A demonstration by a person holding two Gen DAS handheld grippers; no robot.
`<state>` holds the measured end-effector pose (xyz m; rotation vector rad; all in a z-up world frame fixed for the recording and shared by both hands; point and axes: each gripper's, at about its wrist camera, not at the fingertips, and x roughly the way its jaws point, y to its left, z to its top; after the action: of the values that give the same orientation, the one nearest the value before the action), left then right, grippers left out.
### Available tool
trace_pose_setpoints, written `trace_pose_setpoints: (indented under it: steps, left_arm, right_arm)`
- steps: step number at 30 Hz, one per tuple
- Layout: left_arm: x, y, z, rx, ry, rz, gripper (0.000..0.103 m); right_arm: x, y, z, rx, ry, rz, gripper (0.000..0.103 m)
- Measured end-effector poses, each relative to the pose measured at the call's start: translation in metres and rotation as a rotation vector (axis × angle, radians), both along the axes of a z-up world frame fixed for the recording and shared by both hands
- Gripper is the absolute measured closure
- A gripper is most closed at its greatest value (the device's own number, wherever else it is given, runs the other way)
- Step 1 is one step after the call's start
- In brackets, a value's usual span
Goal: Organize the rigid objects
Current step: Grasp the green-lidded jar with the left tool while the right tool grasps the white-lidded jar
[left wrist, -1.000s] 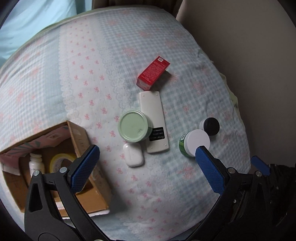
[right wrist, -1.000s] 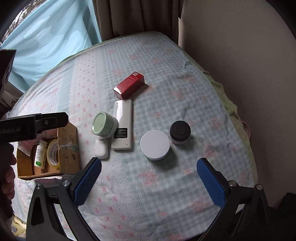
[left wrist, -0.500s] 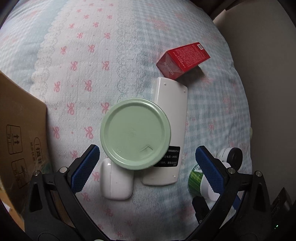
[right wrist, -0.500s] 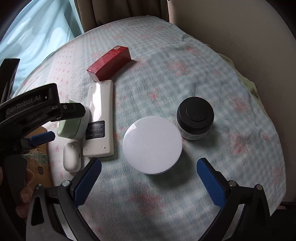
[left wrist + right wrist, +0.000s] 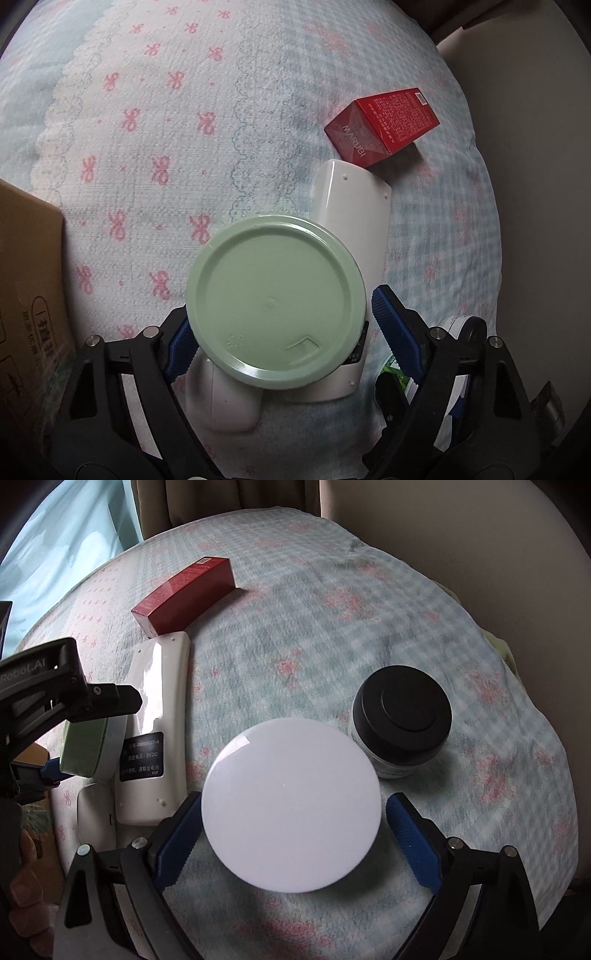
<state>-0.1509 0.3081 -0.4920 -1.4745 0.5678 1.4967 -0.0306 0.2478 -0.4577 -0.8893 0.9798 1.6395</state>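
My left gripper [image 5: 284, 332] straddles a jar with a pale green lid [image 5: 275, 301]; its blue pads sit close on both sides, the left pad partly under the lid, and contact is not clear. My right gripper [image 5: 295, 834] straddles a white-lidded jar [image 5: 291, 808], with small gaps at both pads. A white remote [image 5: 354, 218] lies beside the green jar, a white earbud case [image 5: 221, 402] is partly under it, and a red box [image 5: 384, 125] lies beyond. A black-lidded jar [image 5: 402, 723] stands right of the white one.
A cardboard box [image 5: 26, 295] stands at the left edge of the left wrist view. Everything rests on a bed cover [image 5: 147, 129] with pink bows. A beige wall [image 5: 461, 535] rises to the right and curtains hang behind. The left gripper shows in the right wrist view [image 5: 70, 712].
Both grippers have dropped down and closed in: the left around the green-lidded jar, the right around the white-lidded jar. Both jaw gaps have narrowed. The objects have not moved.
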Motion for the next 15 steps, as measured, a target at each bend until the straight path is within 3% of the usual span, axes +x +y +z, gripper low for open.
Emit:
trace_pose_setpoints:
  steps: [3,6,15]
  left_arm:
    - [-0.003,-0.004,0.002,-0.007,0.018,0.012,0.034]
    - [-0.007,-0.007,0.003,-0.009,0.01,0.005,0.034]
    - [0.0,-0.007,0.01,0.005,0.021,-0.031,0.034]
  right_arm:
    - [-0.001,0.003,-0.001,0.003,0.001,0.008,0.021]
    - [-0.002,0.003,0.001,0.017,-0.013,0.026,0.035]
    - [0.001,0.0,0.002,0.017,0.002,0.037,0.036]
